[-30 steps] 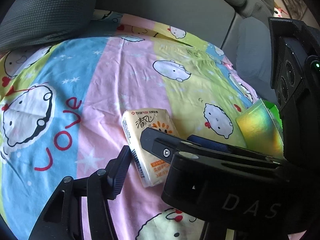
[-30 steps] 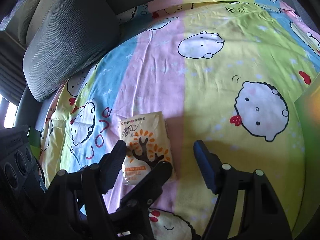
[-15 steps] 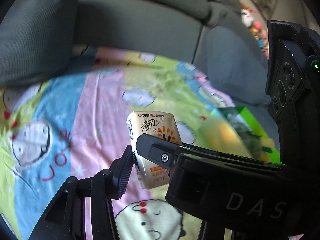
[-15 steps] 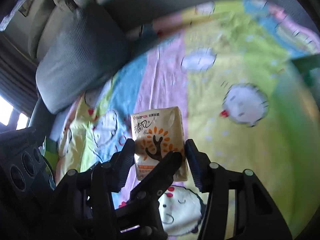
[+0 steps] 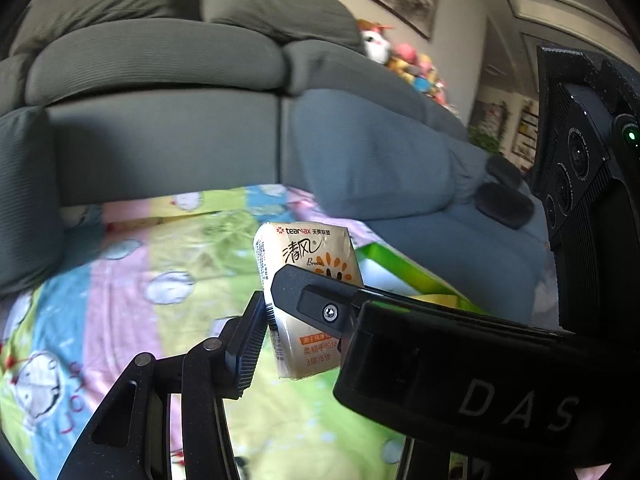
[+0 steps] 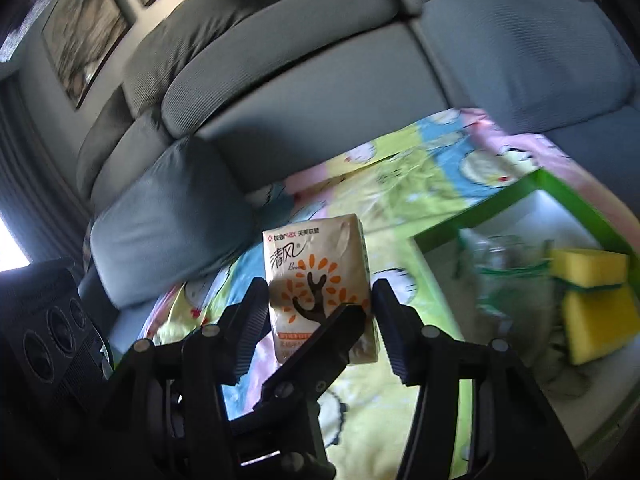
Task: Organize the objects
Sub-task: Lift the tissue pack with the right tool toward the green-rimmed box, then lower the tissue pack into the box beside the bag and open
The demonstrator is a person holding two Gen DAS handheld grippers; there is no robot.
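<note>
A cream tissue pack with an orange tree print is held in the air above the cartoon bedsheet. My right gripper is shut on it from both sides. My left gripper is shut on the same pack, its left pad on the pack's edge; its right finger is hidden behind the right gripper's body. A green-rimmed box stands to the right, holding yellow sponges and a clear crumpled bag. The box's edge also shows in the left wrist view.
A grey sofa back and cushions rise behind the sheet. Soft toys sit on the sofa's far end. A dark object lies on the seat at right.
Both grippers closed on the tissue pack, lifted it off the sheet and carried it up and toward the green box, which has come into view.
</note>
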